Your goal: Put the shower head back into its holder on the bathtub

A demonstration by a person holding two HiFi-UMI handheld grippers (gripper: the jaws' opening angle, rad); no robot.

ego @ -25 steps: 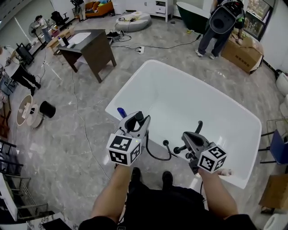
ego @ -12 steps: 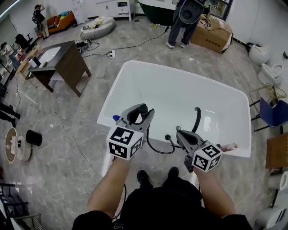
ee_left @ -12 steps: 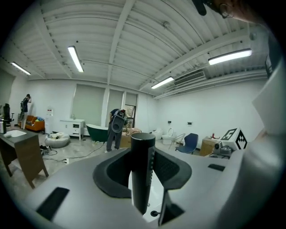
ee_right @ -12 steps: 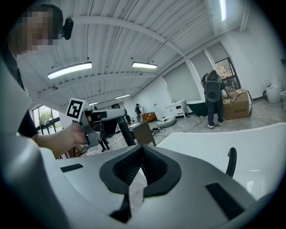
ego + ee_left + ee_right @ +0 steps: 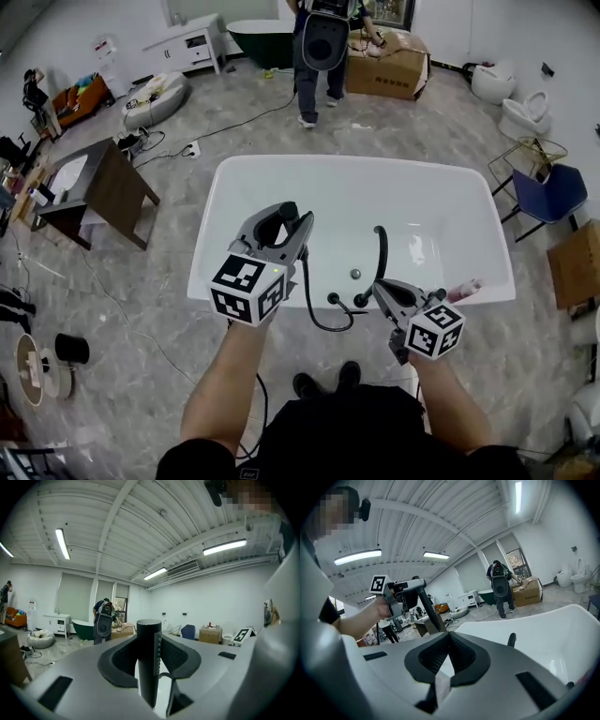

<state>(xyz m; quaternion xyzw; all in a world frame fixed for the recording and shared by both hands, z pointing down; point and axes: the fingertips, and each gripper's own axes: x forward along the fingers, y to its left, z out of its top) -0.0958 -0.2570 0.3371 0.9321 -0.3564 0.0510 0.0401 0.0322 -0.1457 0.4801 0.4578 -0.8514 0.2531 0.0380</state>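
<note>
As only its view shows, left claw (image 5: 149, 638) pinches shower head (image 5: 149, 677); right claw (image 5: 449, 639) closed.

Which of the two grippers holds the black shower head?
The left gripper: its jaws clamp the black shower head, and the hose hangs below it. The right gripper has its jaws together.

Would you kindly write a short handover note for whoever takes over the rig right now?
Left gripper: shut on the shower head, over the tub's near rim; hose loops down to the rim fittings.
Right gripper: shut, empty, near the faucet.
Done: shower head picked up.
Left: seat it in its holder among those fittings, then release.
</note>
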